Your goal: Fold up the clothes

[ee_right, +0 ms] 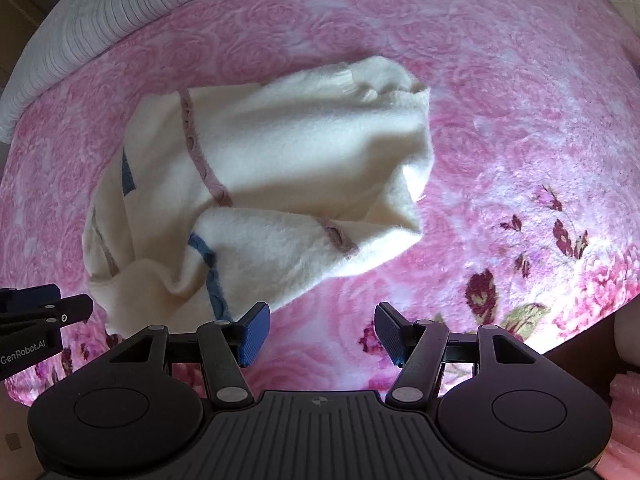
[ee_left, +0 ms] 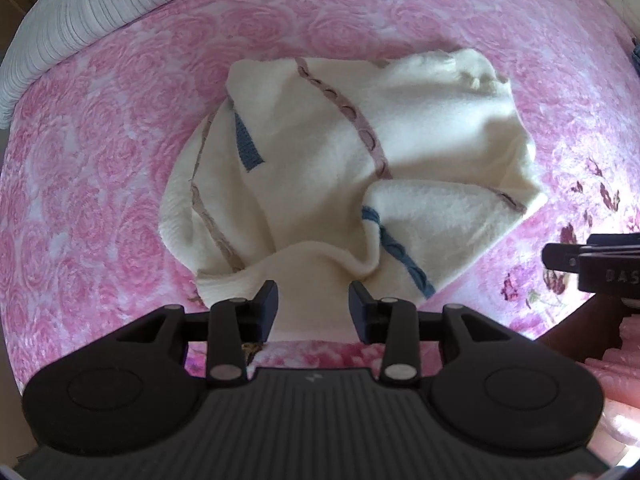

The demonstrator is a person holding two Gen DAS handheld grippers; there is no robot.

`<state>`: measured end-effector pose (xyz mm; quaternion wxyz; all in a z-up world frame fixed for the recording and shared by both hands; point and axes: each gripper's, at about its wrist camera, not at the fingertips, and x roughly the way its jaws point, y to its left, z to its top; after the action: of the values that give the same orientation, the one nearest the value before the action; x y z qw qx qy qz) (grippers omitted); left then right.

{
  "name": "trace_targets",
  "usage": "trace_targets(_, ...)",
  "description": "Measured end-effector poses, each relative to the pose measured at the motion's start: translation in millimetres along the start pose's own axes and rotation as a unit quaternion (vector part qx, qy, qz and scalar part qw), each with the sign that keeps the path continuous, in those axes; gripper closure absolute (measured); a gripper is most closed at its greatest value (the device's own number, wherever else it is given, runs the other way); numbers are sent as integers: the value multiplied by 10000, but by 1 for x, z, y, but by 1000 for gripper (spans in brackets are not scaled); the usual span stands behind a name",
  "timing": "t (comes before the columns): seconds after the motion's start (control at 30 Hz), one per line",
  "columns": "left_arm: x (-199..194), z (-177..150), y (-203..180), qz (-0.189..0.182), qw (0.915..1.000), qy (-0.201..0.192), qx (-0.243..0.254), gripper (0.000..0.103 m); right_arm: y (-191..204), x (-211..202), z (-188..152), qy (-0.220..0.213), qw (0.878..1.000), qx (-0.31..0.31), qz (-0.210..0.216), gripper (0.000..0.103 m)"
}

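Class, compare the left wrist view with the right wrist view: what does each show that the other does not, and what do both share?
Only the left wrist view: cream fabric between the left gripper fingers.

Only the right wrist view: the right gripper open over bare pink bedspread, nothing between its fingers.

Both: the crumpled cream garment, its blue trim, the rose bedspread, the striped white bedding.

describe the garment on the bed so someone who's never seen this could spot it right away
A pink rose-patterned bedspread covers the bed, with a white ribbed cover along its far edge. Near the middle of the pink lies a crumpled cream fleece garment. It is the only pale, fuzzy heap there, marked by dusty-pink trim lines and short blue bands.
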<state>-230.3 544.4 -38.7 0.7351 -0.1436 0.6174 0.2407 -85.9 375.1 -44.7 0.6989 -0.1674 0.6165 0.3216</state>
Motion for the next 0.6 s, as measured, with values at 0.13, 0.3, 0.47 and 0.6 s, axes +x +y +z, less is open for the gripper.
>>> trace_targets(0.13,11,4,15,-26,9999,-52,-148,66,-24,9,-4,-87,9979,506,397,41)
trace_targets(0.3,34,8,47,-43,9988,-136,-460,63,-78,29,-18,-218,9784,1787,1019,27)
trace_targets(0.47,62,5,78,-20,9967,-135,-798,61,-120,63,-30,-323,9440,2935,1474,14)
trace_targets(0.6,81,0,97,-5,9945,-91,-1044,61,-134,92,-32,-498,9023,3845,1883,14)
